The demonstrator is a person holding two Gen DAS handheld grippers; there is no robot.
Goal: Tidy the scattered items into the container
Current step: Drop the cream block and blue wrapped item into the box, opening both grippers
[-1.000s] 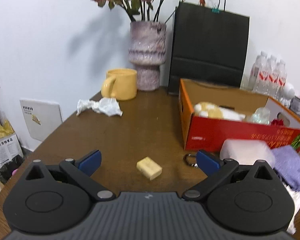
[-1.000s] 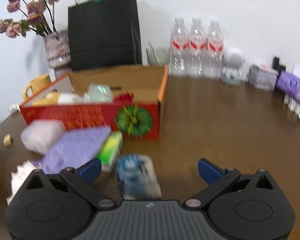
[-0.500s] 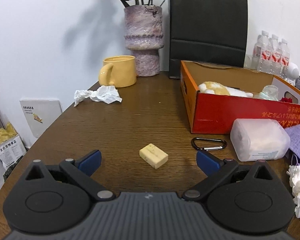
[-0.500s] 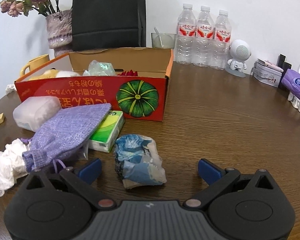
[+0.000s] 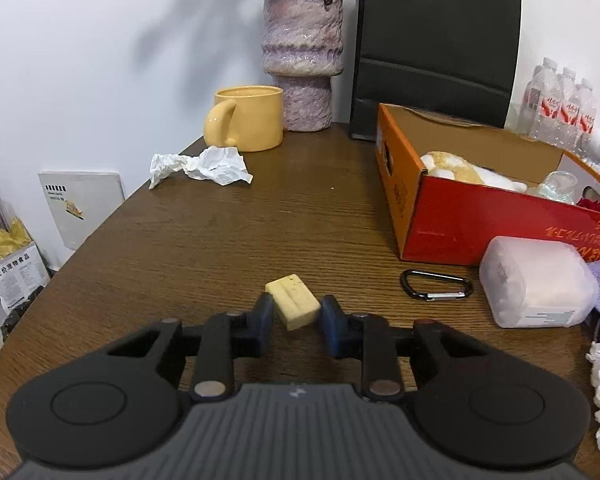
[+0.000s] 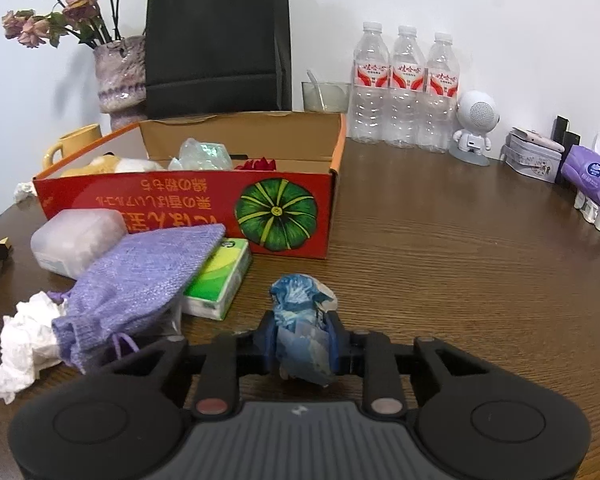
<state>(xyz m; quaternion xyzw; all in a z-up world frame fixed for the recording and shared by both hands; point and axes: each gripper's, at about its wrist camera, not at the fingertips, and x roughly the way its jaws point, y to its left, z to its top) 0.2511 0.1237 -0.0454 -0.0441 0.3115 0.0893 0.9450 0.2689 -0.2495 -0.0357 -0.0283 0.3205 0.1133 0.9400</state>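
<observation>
1. The table (image 5: 228,236) is dark brown wood with an open, streaky grain and a low sheen.
2. The box (image 6: 188,200) is cardboard, printed glossy red outside and raw brown inside.
3. The carabiner (image 5: 435,285) is black metal with a bright metal gate.
4. The pouch (image 6: 140,272) is lilac knitted cloth, coarse and matt.
5. The mug (image 5: 248,118) is smooth yellow glazed ceramic.
6. The vase (image 5: 302,56) has a rough, mottled purple glaze.
7. The crumpled tissue (image 5: 200,165) is white matt paper.
8. The blue wrapper (image 6: 302,320) looks like thin crinkled plastic film.
</observation>
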